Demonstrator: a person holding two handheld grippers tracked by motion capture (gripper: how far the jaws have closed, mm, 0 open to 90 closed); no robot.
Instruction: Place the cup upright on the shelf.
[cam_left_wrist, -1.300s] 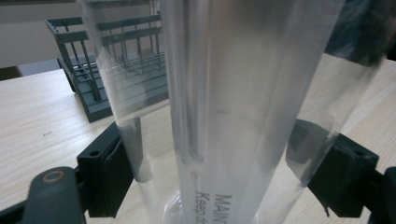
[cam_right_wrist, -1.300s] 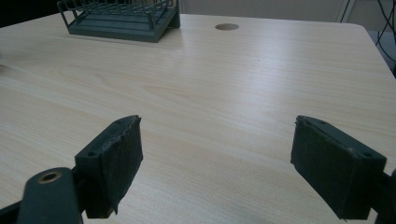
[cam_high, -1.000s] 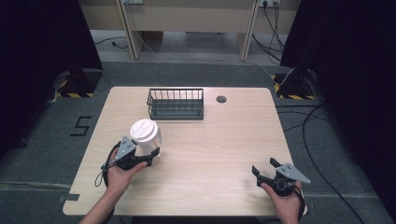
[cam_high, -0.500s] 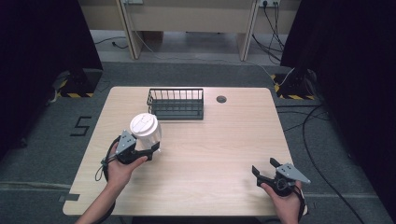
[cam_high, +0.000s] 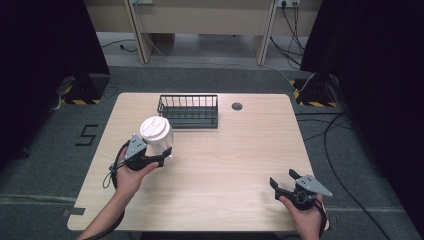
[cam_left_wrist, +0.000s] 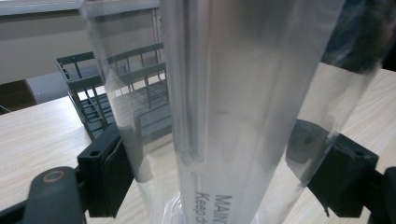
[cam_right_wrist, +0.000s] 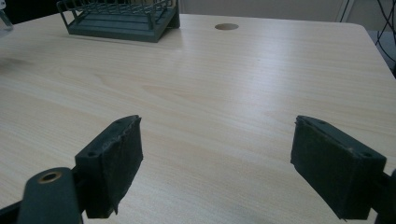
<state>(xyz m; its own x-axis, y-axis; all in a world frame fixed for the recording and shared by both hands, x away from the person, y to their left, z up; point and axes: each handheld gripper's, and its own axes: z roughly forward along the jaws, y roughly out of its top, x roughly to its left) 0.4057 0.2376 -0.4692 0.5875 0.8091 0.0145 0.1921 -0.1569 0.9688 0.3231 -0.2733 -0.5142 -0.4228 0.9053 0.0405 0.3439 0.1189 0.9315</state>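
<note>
At the left of the table (cam_high: 210, 200), the left gripper (cam_high: 162, 156) holds a clear plastic cup (cam_high: 159, 140) with a white lid, its jaws closed against the cup's sides; the high view shows the lid from above and the cup raised toward the near left corner of the wire basket (cam_high: 189, 111); the left gripper view instead shows the cup's see-through wall (cam_left_wrist: 243, 116) up close between the two black pads, printed lettering low on it, and the dark basket (cam_left_wrist: 121, 93) seen partly through the plastic just beyond; whether the cup's base touches the wood cannot be told; farther right, a round cable hole (cam_high: 237, 106) sits at the far edge; at the near right corner, the right gripper (cam_high: 283, 180) rests with jaws spread wide and holding nothing; its own view shows bare wood between the pads (cam_right_wrist: 116, 158), the basket (cam_right_wrist: 121, 18) and hole (cam_right_wrist: 226, 26) far off.
</note>
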